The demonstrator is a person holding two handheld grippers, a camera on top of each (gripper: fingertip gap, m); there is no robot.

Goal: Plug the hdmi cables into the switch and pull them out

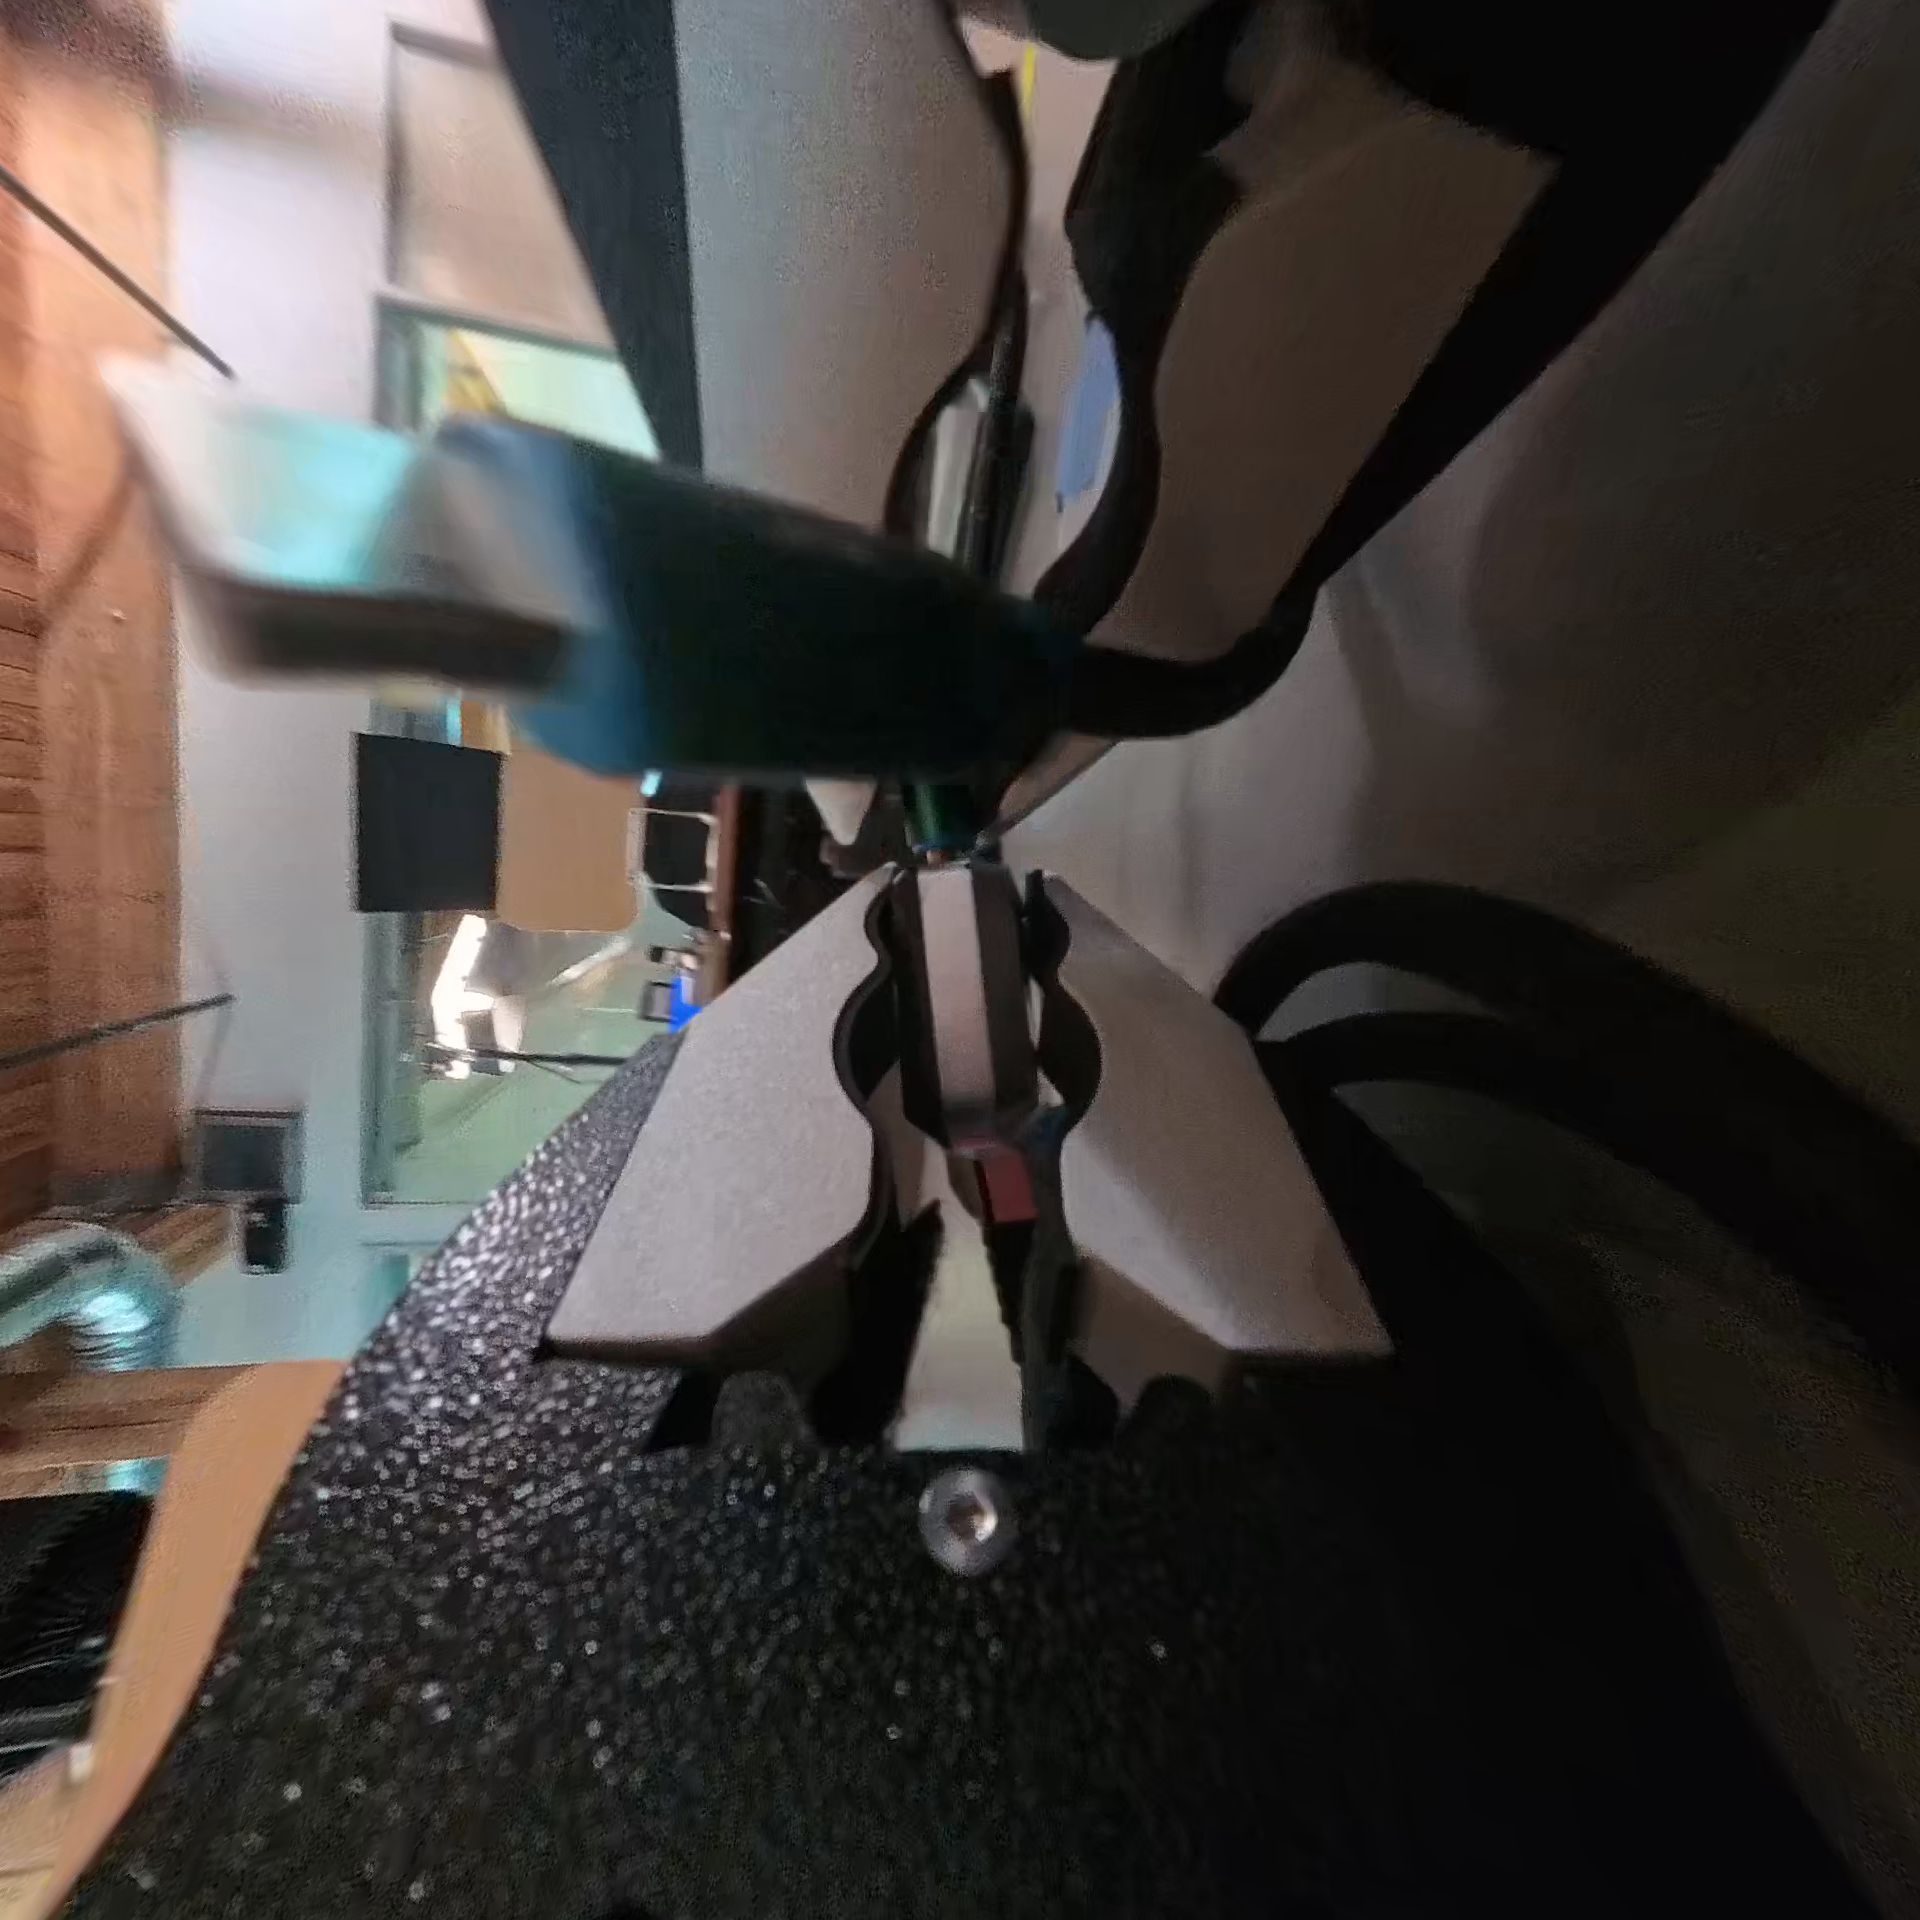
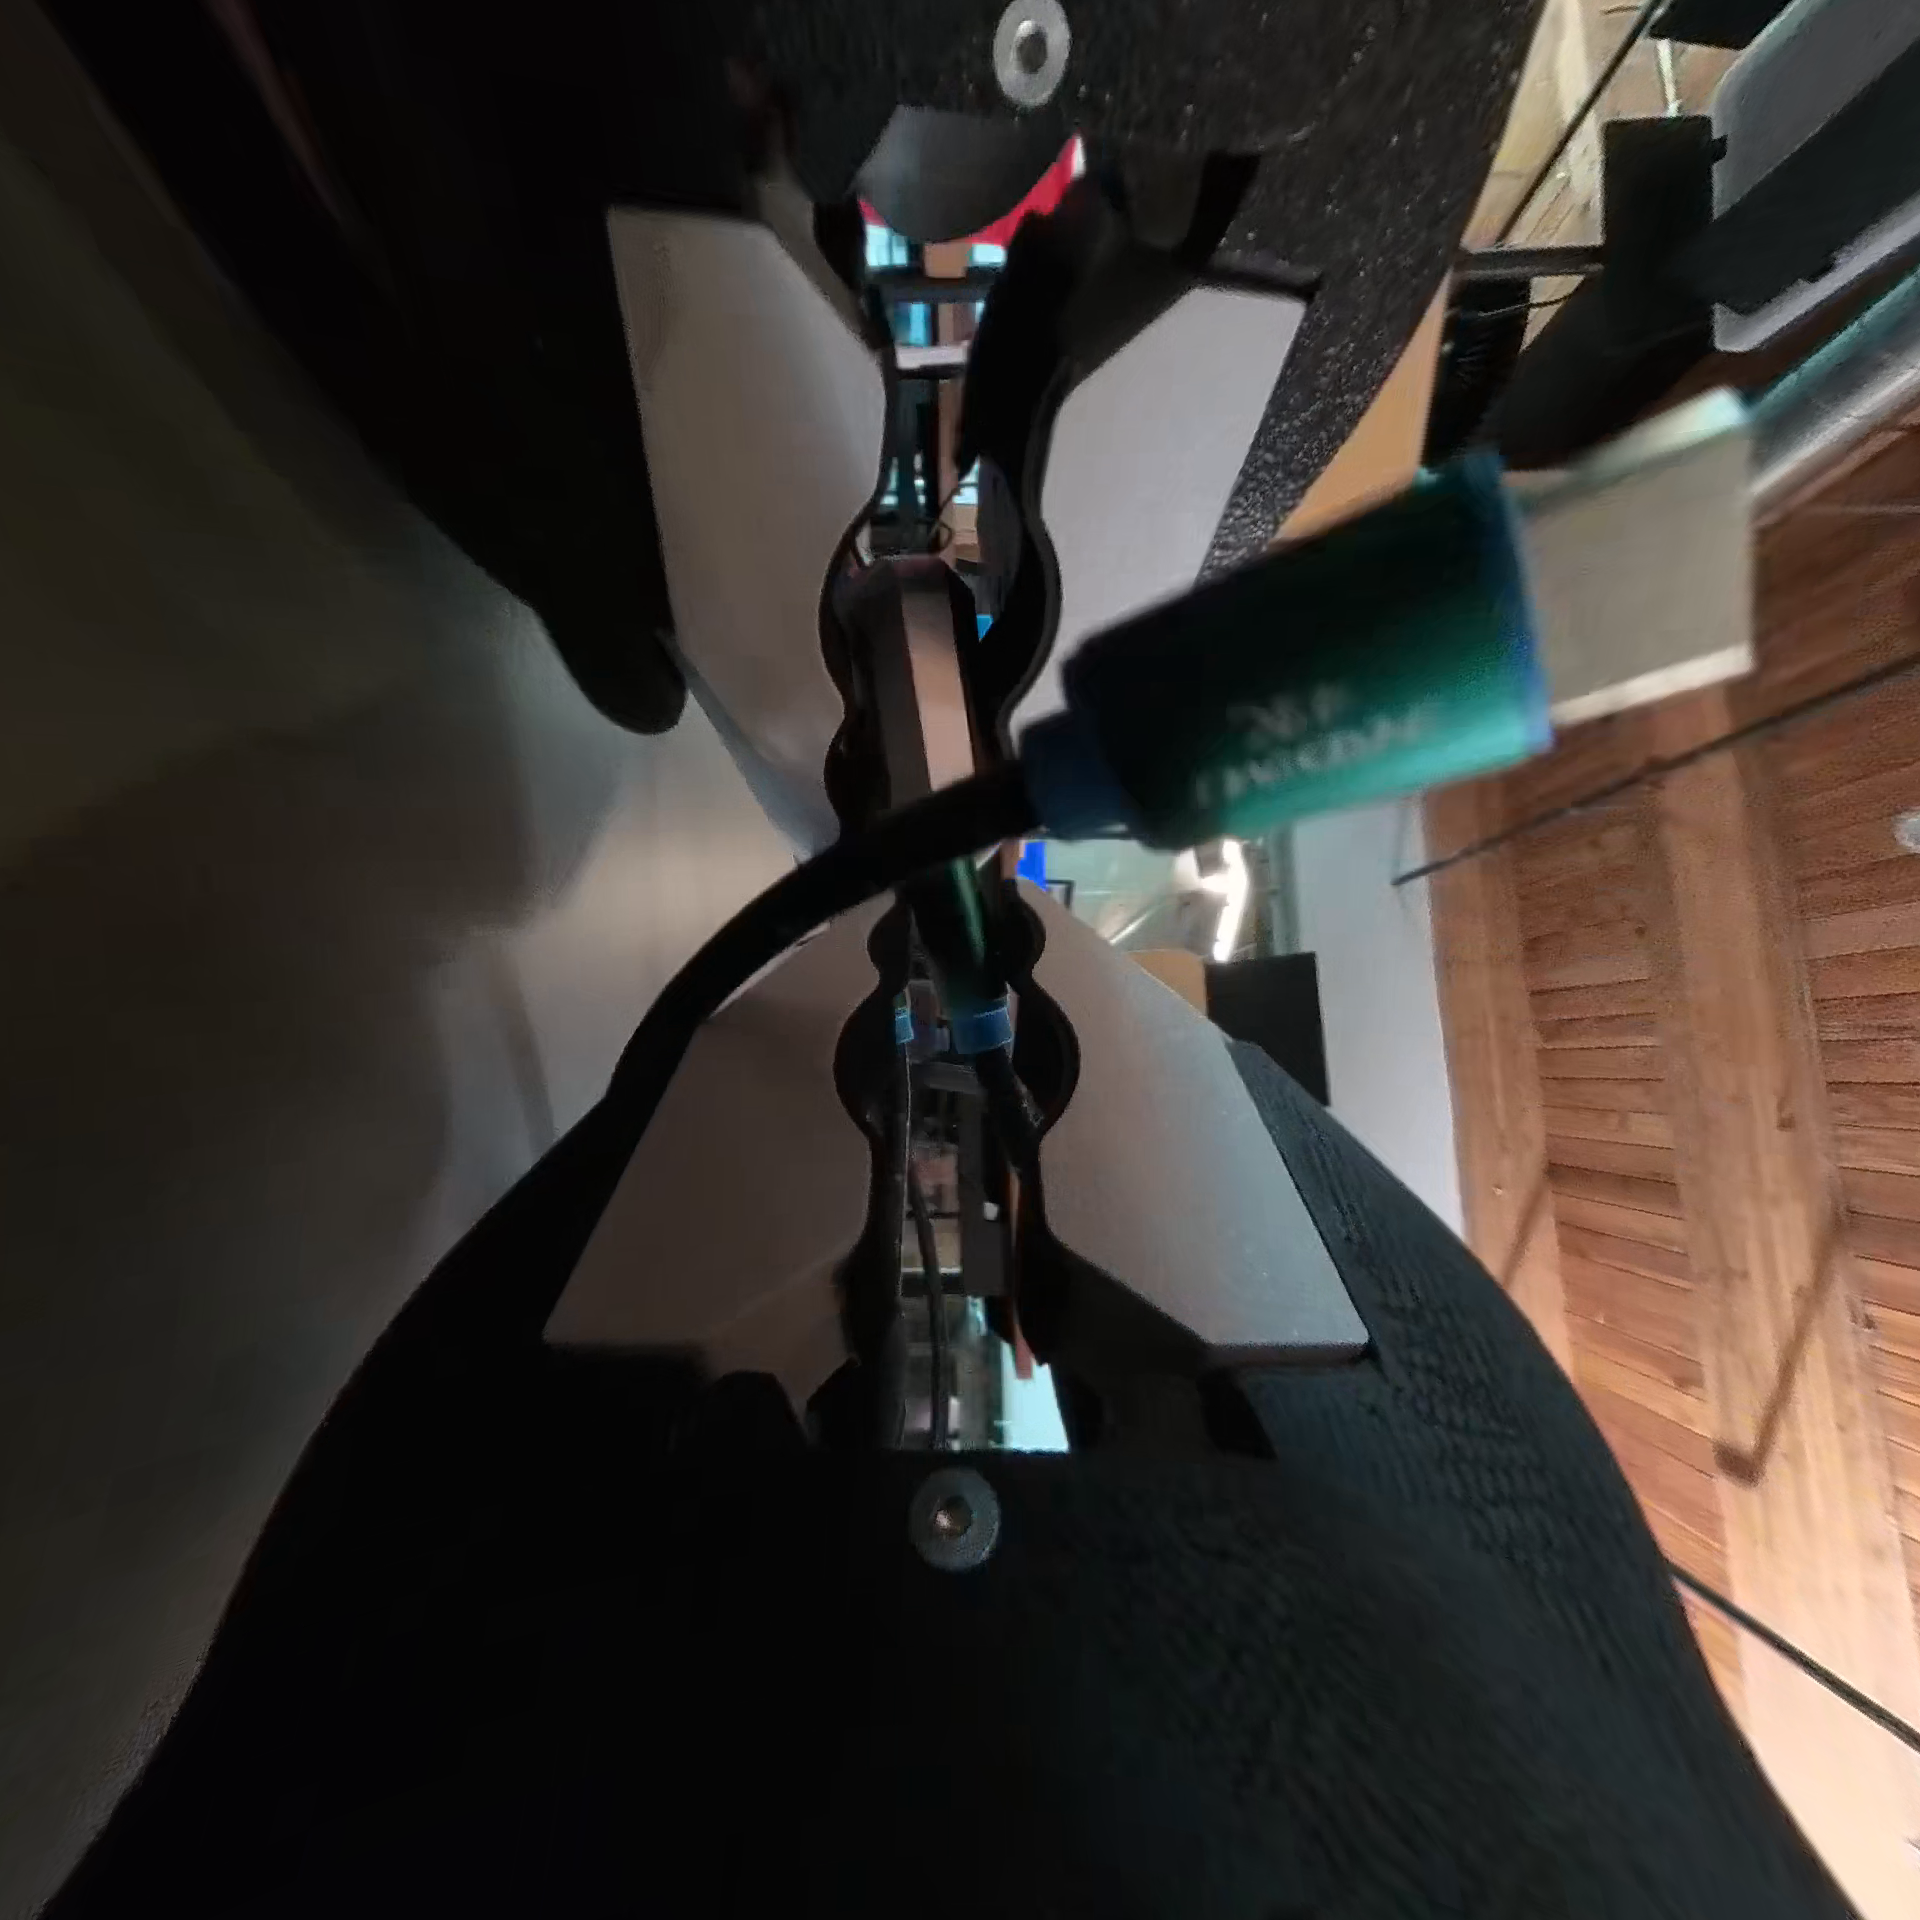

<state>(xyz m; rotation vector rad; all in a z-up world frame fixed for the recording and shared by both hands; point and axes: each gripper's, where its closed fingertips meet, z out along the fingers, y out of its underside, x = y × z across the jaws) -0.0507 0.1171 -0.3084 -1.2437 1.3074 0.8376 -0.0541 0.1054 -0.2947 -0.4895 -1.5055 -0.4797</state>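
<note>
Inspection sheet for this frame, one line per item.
Surface: nothing seen; both grippers work in mid-air.
Job's things: switch, a flat silver slab, seen edge-on; green-black HDMI plug meets its end, seating cannot be told; second HDMI plug hangs free, blurred.
Clutter: nothing seen.
Grippers: left gripper closed on the switch; right gripper closed on the green-black plug; the two are tip to tip.
Cables: black cable from the free plug arcs across the right gripper's fingers.
Surroundings: wood-slat panelling; blurred room behind.
</note>
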